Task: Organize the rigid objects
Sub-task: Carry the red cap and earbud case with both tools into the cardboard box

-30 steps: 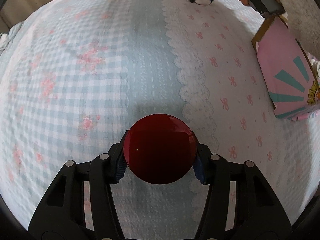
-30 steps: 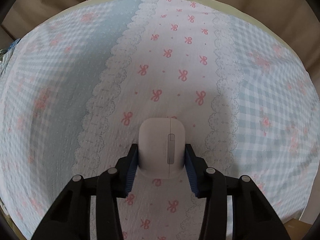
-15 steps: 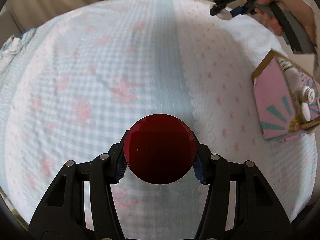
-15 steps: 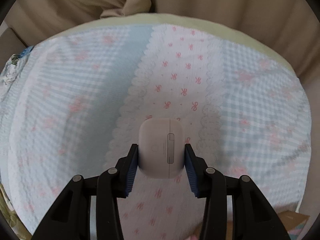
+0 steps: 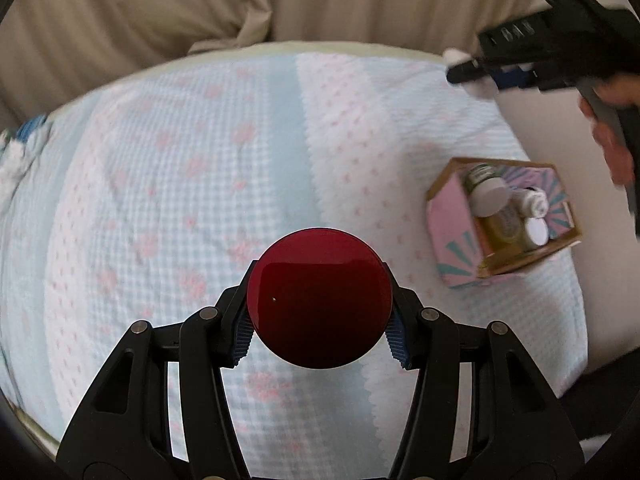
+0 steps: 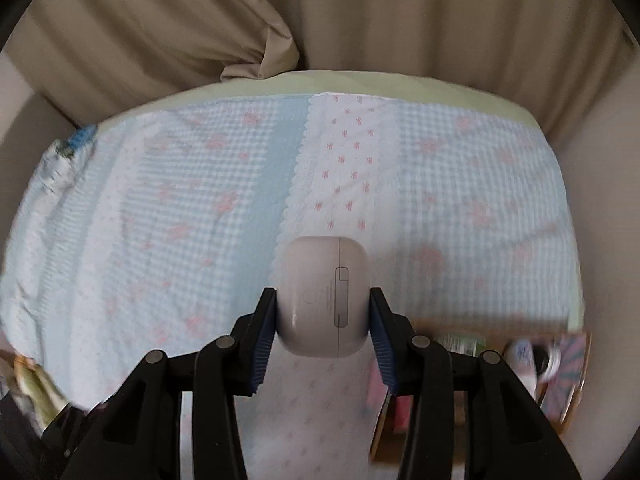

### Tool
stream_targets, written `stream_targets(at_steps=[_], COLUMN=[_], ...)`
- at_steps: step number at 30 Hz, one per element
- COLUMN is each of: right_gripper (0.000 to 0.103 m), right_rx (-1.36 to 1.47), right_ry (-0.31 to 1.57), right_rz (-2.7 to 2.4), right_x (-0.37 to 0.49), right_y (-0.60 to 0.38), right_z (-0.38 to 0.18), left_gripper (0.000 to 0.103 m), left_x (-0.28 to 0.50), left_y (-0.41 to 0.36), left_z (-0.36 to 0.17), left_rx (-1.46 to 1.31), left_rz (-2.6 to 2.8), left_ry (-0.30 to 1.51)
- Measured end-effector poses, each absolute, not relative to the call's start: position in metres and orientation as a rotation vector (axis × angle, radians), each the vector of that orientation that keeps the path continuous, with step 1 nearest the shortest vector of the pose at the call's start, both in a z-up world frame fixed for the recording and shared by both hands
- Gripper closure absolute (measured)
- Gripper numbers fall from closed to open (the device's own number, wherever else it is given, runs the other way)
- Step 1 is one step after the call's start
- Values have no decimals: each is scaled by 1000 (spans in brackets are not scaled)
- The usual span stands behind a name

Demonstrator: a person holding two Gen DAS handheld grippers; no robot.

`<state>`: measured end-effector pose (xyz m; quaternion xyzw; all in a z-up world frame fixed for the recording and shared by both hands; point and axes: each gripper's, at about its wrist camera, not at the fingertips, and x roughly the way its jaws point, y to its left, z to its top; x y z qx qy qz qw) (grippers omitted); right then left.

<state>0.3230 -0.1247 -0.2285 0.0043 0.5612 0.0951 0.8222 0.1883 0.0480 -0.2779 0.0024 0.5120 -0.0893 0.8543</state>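
Note:
My left gripper (image 5: 319, 340) is shut on a glossy dark red round object (image 5: 319, 298), held above the bed. My right gripper (image 6: 323, 336) is shut on a white rounded earbud case (image 6: 324, 296), also held in the air; it shows in the left wrist view (image 5: 480, 76) at the upper right. A pink cardboard box (image 5: 502, 220) with teal rays stands on the bed's right side and holds bottles and small jars. In the right wrist view the box (image 6: 560, 376) sits low at the right, partly hidden behind my fingers.
The bed has a blue gingham and white bow-print cover (image 5: 200, 184). Beige curtains (image 6: 320, 20) hang behind it. Crumpled cloth (image 6: 60, 160) lies at the bed's left edge. The bed's right edge drops off just beyond the box.
Both grippers have risen and pulled back from the bed with their objects still held. The box's open top with bottles has come into view.

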Motion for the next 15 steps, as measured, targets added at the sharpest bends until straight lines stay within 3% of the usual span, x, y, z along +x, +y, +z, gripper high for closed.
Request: stream_targets(at_steps=[7,15], right_gripper=[62,62], right_rx=[85,137], right_ry=[1184,1190], right_rz=[129,4], right_x=[259,206], right_y=[-180,-276], right_z=[-193,-181], left_gripper=[52,52], left_x=[201,222], left_y=[-9,-112], left_z=[-233,-217], left_rx=[8,20], left_rz=[-297,-456], left_ry=[1039,1048])
